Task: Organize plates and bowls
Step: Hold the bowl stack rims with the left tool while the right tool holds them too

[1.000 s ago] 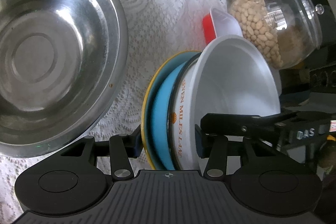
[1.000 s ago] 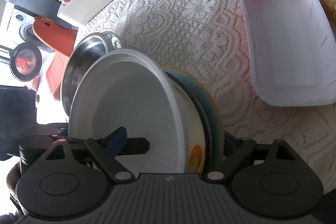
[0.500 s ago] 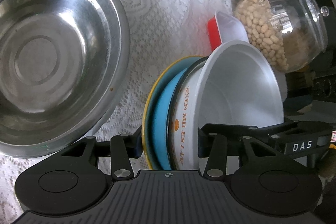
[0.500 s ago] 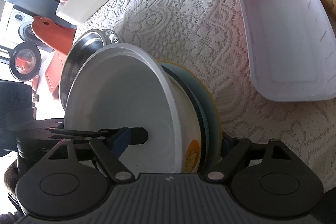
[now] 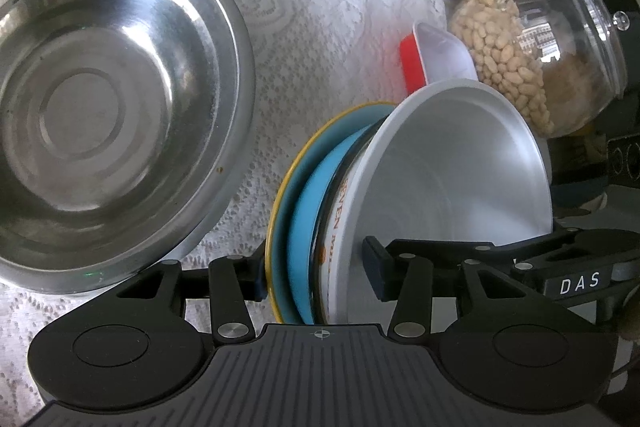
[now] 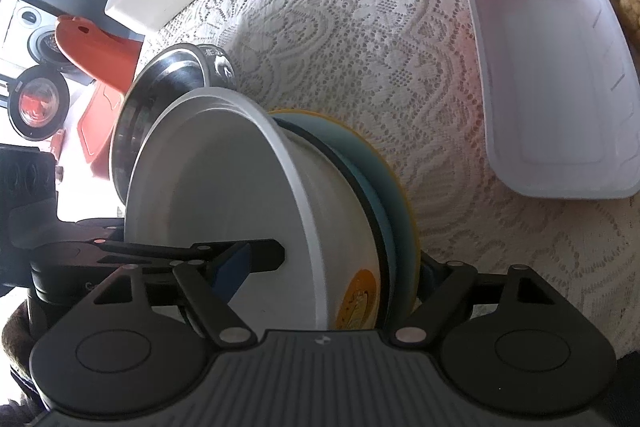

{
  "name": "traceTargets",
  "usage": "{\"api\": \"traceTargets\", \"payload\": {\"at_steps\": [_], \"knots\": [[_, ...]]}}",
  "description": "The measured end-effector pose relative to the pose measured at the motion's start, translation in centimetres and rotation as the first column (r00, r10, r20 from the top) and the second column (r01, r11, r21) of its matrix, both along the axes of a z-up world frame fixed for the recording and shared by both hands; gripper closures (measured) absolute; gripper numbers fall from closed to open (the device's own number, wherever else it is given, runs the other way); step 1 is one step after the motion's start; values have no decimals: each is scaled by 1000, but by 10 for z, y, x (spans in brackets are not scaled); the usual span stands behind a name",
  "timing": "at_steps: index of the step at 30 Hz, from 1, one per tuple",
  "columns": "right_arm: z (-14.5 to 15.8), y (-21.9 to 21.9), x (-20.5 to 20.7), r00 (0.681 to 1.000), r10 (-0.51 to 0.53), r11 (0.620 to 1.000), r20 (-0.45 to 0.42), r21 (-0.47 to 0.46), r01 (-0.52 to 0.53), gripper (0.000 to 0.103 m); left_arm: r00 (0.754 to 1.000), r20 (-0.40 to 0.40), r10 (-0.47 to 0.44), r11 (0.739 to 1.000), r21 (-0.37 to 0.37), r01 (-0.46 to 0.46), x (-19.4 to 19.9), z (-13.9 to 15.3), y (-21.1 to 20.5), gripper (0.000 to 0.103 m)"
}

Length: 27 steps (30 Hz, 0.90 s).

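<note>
Little has shifted: stacked on edge, white enamel bowl [image 5: 460, 187], blue plate [image 5: 308, 211] and yellow-rimmed plate [image 6: 406, 203] sit above the lace-covered desk [image 5: 320, 27], clamped by left gripper [image 5: 316, 277], jaws easing apart, right gripper [image 6: 332, 267], jaws narrowing

Left gripper [image 5: 318, 277] fills the lower frame of its own view, pointing steeply down, jaws opening. Right gripper [image 6: 334, 269] sits low in its view, also angled down, jaws closing, each reaching into the other's view.
</note>
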State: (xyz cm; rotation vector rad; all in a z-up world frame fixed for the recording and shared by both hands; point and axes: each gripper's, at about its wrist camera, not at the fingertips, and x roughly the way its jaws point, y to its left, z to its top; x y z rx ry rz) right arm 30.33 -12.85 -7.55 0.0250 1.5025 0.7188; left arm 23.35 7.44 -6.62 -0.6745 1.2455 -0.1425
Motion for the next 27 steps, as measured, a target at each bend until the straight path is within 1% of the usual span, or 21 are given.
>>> {"api": "traceTargets", "payload": {"at_steps": [3,16,21,24,27], "knots": [[2,3,0,1000,2,1000,1,-7,-2,21,1000,2,5,1000,-5,-5,0,2,1,53],[29,10,-5,998,20,999,55,-30,-18,21,999,49,5,1000,-27,-4,-5,20,5,53],[48,15,-6,996,32,999,86,-34,-29,21,997,82,10,999,-34,-7,-11,34,10,53],[60,23,-5,993,45,999,107,-27,-42,21,995,96,35,998,-50,-30,-14,43,19,53],[74,38,-3,989,69,998,129,-20,-67,21,991,114,65,997,-45,-60,-20,54,28,53]]}}
